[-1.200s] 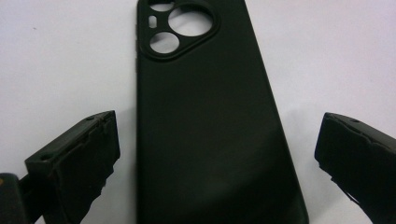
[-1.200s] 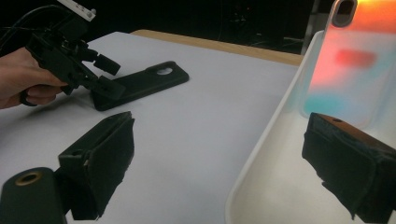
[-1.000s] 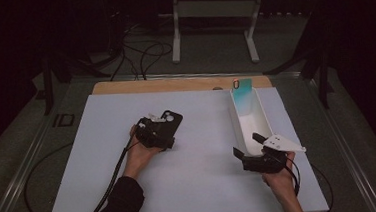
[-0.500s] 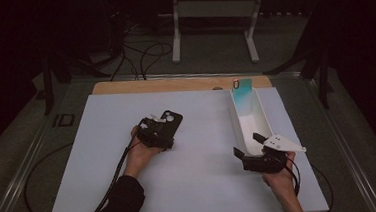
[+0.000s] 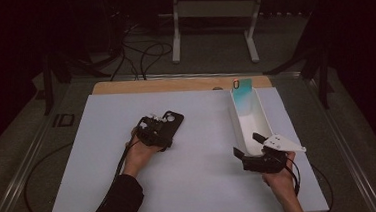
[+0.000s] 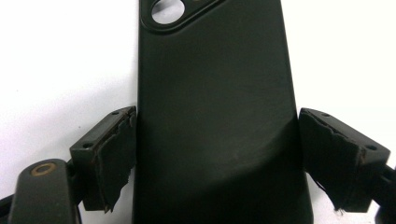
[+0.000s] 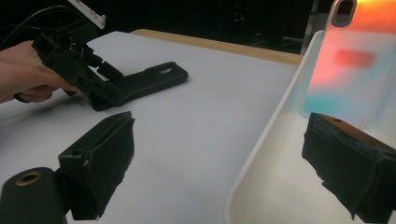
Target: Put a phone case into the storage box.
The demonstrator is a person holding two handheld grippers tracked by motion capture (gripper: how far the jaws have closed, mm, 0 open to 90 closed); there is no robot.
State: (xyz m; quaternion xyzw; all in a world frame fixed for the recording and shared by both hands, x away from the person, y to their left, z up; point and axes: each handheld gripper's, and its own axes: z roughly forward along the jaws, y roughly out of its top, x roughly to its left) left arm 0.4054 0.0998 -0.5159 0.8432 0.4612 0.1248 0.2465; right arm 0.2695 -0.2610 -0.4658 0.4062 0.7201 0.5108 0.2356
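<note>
Dark surroundings with cables and a metal stand are seen behind the desk, whose top is covered by a white sheet. The left tongs are held in the person's left hand near the middle of the desk, and a black phone case is laid flat on the sheet between their jaws, its camera cut-out at the end farthest from the tongs. The jaws of the left tongs have just been closing on the case: in the left gripper view one pad is seen touching one long edge of the case, while the other pad is just beside the opposite edge, and whether it presses cannot be told. The right tongs are held in the right hand at the near end of a long white tray, with the jaws wide apart and nothing gripped; one jaw is placed over the sheet and the other over the tray's floor. A translucent, teal-tinted phone case is leant upright at the tray's far end, well beyond the right tongs.
</note>
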